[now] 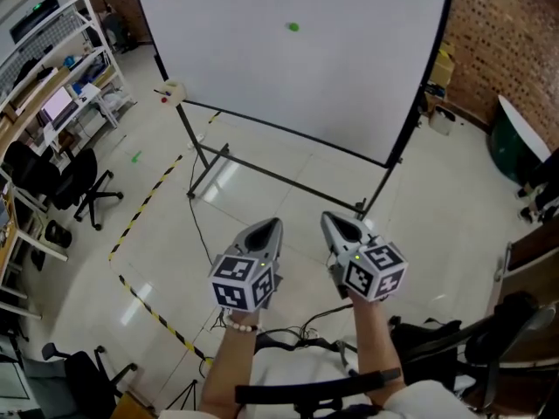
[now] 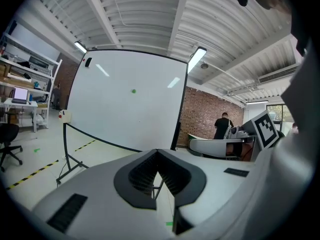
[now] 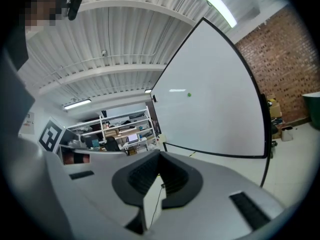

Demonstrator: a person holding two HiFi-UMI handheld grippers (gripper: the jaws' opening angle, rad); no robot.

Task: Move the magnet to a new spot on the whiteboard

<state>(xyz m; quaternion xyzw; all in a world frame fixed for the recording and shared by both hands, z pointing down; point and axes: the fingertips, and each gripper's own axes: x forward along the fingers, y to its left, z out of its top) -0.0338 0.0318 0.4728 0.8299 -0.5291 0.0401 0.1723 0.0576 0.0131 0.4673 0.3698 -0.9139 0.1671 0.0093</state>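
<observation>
High on whiteboard point(image 1: 349, 85), seemingly green magnet point(image 1: 293, 27)

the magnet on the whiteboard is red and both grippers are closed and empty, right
No, the magnet is green, not red; the head view shows it on the whiteboard. The left gripper and right gripper are indeed closed and empty.
</observation>
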